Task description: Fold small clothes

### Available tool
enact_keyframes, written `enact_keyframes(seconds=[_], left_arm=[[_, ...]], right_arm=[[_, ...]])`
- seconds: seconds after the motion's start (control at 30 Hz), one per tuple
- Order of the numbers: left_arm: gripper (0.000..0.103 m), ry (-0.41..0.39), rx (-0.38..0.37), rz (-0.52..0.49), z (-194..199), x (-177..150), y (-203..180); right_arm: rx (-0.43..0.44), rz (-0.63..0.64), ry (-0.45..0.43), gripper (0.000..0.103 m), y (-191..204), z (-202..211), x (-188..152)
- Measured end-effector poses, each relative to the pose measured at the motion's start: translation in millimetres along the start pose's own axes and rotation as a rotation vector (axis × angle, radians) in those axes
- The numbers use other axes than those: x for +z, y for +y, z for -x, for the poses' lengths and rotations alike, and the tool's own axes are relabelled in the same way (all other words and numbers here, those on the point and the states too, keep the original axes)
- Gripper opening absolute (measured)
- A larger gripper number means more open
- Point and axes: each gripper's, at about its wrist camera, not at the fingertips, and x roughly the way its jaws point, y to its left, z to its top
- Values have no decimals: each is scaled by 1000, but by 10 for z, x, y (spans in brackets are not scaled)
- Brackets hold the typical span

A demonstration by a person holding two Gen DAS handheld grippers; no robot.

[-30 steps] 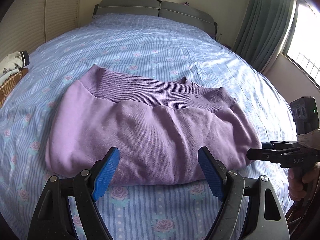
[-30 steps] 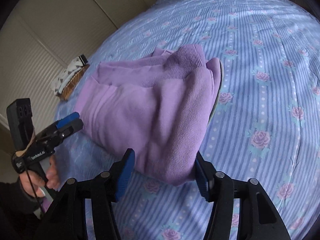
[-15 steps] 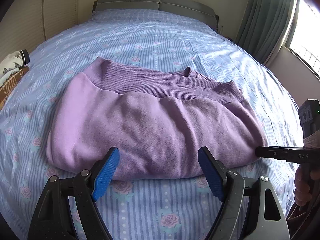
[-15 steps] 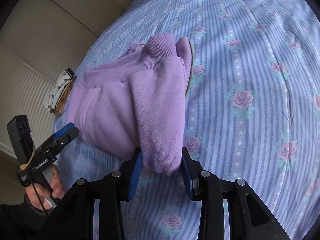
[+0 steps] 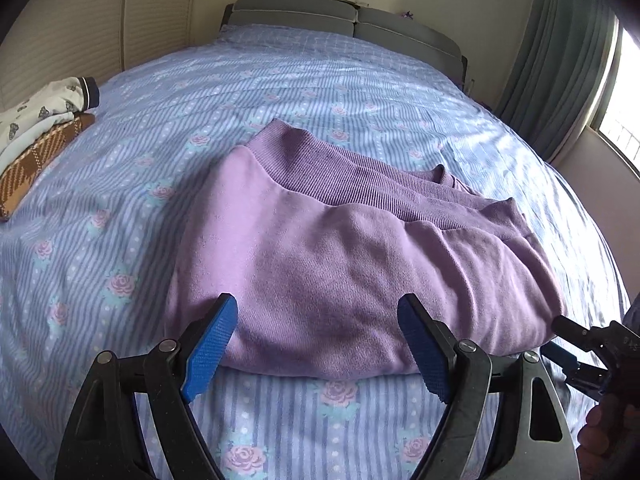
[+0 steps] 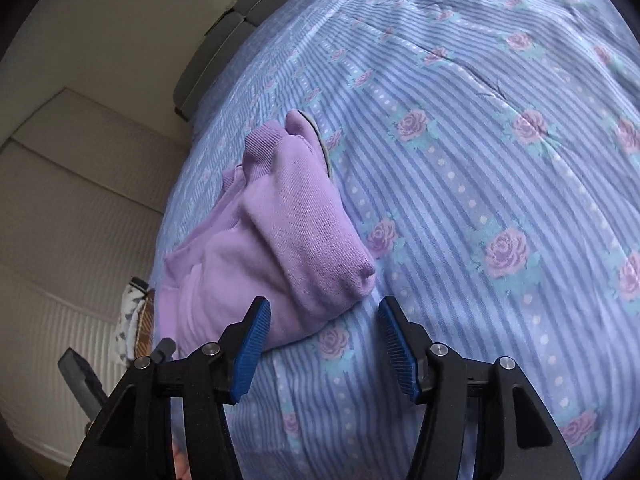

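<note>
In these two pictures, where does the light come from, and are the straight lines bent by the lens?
Left wrist view: daylight enters from the window, overexposed white; the purple garment is shaded near the left gripper. Right wrist view: softer light, the bedsheet stripes bulge strongly, corners are black. Both views look sharp.

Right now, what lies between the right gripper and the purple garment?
Only bare floral bedsheet: the opening right gripper has let go of the purple garment, shown in the right wrist view.
</note>
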Motion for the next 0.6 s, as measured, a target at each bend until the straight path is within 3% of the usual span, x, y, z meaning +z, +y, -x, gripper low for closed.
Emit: enact_keyframes(seconds=[0.3, 0.4, 0.47, 0.6], left_arm=[[82, -39, -7, 32, 74, 59, 60], [82, -44, 4, 45, 116, 85, 129], [82, -45, 15, 49, 155, 99, 173], [82, -52, 27, 59, 278, 125, 305]], right_arm=[[97, -106, -107, 58, -27, -305, 87], [131, -167, -140, 47, -121, -342, 99], [118, -168, -139, 31, -134, -303, 107], [46, -111, -176, 27, 104, -171, 81]])
